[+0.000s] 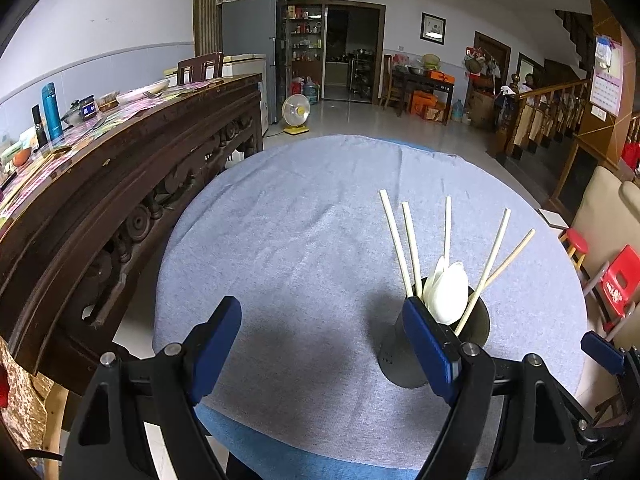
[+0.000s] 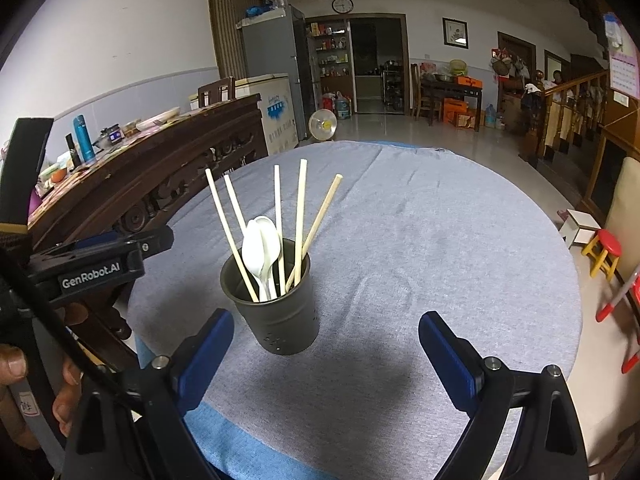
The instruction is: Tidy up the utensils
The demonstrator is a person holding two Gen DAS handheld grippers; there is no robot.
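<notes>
We see a dark cup (image 2: 276, 312) at 11 o'clock holding five pale chopsticks (image 2: 300, 216) and white spoons (image 2: 260, 248); our left tongs (image 1: 322, 344) and right tongs (image 2: 326, 354) both gape wide, empty, over the grey worktop (image 2: 440, 240).

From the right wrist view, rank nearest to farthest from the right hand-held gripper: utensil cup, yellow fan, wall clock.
1. Utensil cup, just ahead of the right hand-held gripper, slightly left.
2. Yellow fan, on the floor past the table.
3. Wall clock, high on the far wall.
</notes>
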